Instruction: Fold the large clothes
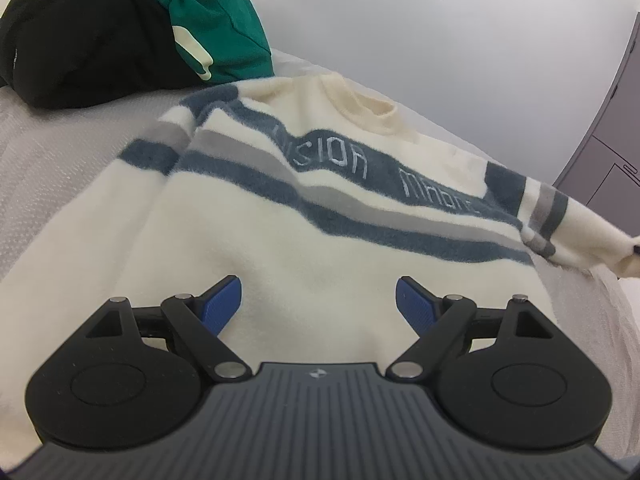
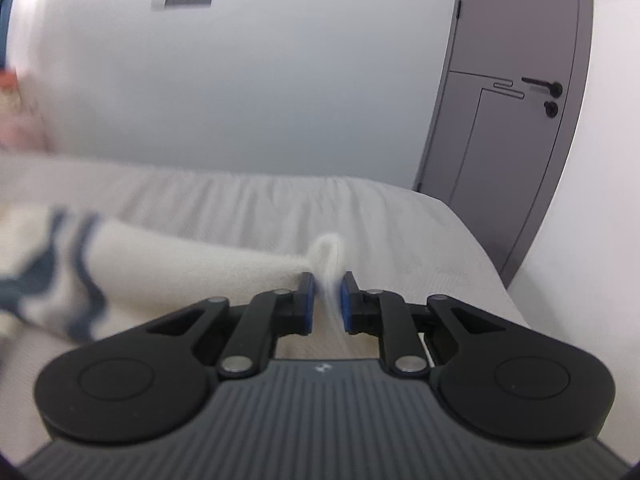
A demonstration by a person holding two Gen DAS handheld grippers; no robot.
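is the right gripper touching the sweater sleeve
Touching. The right wrist view shows the right gripper with its jaws closed on the sleeve cuff.

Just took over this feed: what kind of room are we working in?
Most likely a bedroom. The sweater lies spread on a bed with a pale textured cover, more clothes are heaped at its far end, and a grey door stands beside the bed.

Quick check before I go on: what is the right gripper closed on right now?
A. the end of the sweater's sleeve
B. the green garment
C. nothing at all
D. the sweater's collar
A: in the right wrist view the right gripper has its blue pads nearly together with the cream cuff of the sleeve pinched between them; the left gripper is open over the sweater.
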